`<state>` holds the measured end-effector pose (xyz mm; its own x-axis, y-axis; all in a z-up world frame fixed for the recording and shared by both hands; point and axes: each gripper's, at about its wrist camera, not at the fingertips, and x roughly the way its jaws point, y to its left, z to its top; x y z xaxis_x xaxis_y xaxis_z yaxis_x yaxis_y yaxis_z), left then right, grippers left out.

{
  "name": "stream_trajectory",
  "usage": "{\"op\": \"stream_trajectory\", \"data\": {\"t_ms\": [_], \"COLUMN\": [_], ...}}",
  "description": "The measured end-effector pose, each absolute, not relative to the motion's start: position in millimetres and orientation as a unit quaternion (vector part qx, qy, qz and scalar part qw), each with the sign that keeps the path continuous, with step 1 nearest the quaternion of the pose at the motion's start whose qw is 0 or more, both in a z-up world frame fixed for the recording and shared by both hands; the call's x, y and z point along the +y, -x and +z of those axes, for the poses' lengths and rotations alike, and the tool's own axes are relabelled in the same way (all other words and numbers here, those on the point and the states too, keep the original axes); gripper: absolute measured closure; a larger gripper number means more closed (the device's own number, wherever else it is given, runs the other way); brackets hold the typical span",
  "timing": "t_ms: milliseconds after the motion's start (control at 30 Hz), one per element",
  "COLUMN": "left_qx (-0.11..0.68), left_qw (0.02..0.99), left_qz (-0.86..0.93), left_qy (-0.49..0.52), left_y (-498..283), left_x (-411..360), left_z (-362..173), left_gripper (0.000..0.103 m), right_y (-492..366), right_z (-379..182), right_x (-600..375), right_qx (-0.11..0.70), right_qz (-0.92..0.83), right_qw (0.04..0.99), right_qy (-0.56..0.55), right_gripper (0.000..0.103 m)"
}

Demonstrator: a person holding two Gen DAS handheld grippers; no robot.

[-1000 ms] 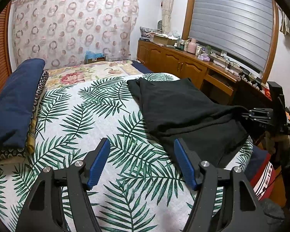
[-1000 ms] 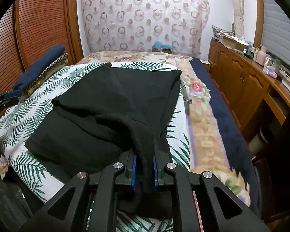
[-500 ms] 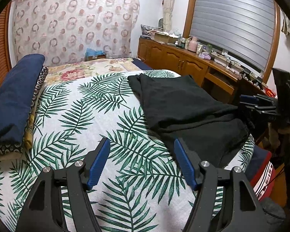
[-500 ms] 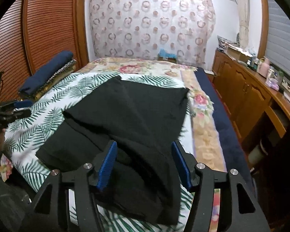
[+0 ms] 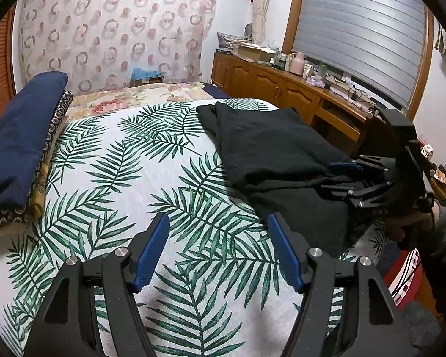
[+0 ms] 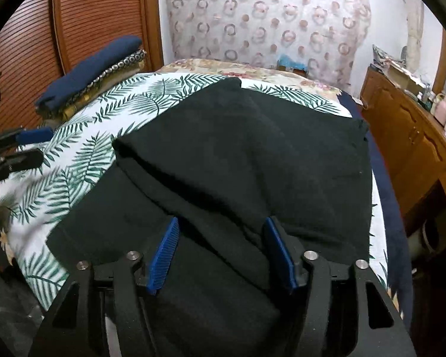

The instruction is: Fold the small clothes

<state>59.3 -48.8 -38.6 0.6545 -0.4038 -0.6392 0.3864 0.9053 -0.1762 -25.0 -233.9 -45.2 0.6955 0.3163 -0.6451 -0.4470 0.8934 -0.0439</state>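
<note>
Leaf-print bedspread on bed; wood cabinets R side.

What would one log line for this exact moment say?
left claw: open, over leaf-print bedspread | right claw: jaws opening, nothing gripped, over black garment | garment: partly folded

You face a bed under a palm-leaf bedspread. Beyond it a ring-patterned curtain covers the far wall. A wooden sideboard runs along your right beneath a shuttered window; louvred wooden doors stand at left.
</note>
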Motion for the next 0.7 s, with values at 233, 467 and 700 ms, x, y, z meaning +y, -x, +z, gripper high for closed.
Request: {"op": "stream_trajectory", "data": {"t_ms": [233,467,700], "left_qx": [0.358,0.362,0.361], "left_qw": [0.907,0.906,0.907], "left_qz": [-0.22,-0.218,-0.217], "left_qy": [0.013,0.014,0.016], "left_y": [-58,-57,-56], "left_x": [-52,-51,-50], "left_z": [-43,-46,-47], "left_gripper": [0.033,0.033,0.033], "right_y": [23,17,13], "right_z": [-43,-34,-16], "right_x": [-231,-223,-192], "right_qx": [0.33,0.345,0.325], "right_qz": [0.214,0.214,0.249], "right_qw": [0.91,0.903,0.899], "right_qy": [0.134,0.142,0.159], "right_gripper": [0.023,0.023,0.024]}}
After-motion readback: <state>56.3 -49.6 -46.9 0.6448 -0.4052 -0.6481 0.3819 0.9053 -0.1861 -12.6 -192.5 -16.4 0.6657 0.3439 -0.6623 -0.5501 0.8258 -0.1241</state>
